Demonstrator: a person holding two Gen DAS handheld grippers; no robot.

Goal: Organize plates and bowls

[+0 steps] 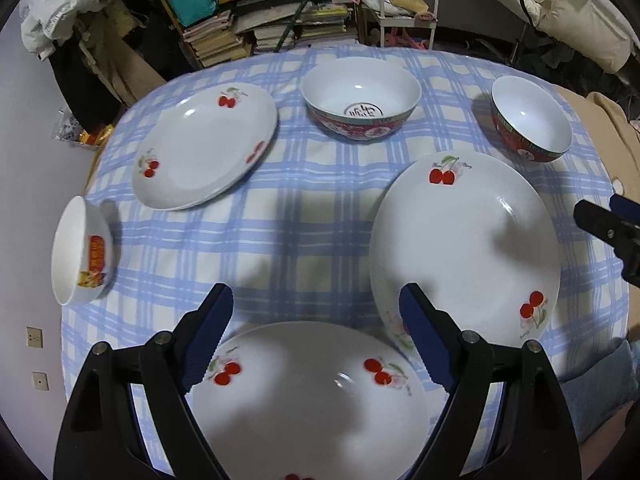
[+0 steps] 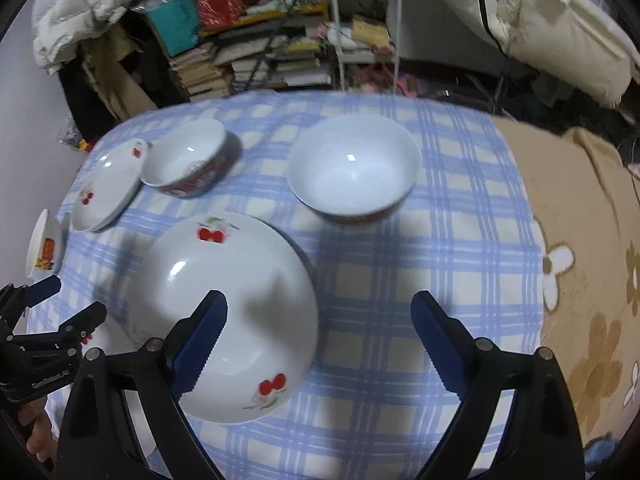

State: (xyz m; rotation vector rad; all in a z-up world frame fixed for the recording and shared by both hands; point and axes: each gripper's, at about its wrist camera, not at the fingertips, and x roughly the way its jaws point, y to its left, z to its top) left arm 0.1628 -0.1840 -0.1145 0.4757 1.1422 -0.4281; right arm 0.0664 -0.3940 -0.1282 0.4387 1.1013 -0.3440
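A soft worktop under a blue-and-cream checked cloth [image 1: 304, 216] carries glossy white dishes, all lying separately. Three shallow round plates printed with red cherries show in the left wrist view: the near plate [image 1: 308, 404] directly below the left gripper [image 1: 316, 336], the right plate [image 1: 464, 248] just beside it, and the far plate [image 1: 206, 146] toward the back left. The left gripper hangs released, its ridged blue pads spread wide over the near plate's far rim, touching nothing.

Three deep bowls stand apart from the plates. The large bowl [image 1: 362, 98] at the back centre has a red patterned outside and a dark emblem on its white bottom. The red bowl [image 1: 532, 122] sits at the back right, smooth white inside. The small bowl [image 1: 82, 250], white with an orange-red print, sits at the left edge of the cloth.

The right gripper [image 2: 320, 344] is also released, its serrated blue pads wide apart; its left pad hangs above the right plate, its right pad over bare cloth. Beside the cloth lies a tan blanket [image 2: 588, 280] with flower shapes.
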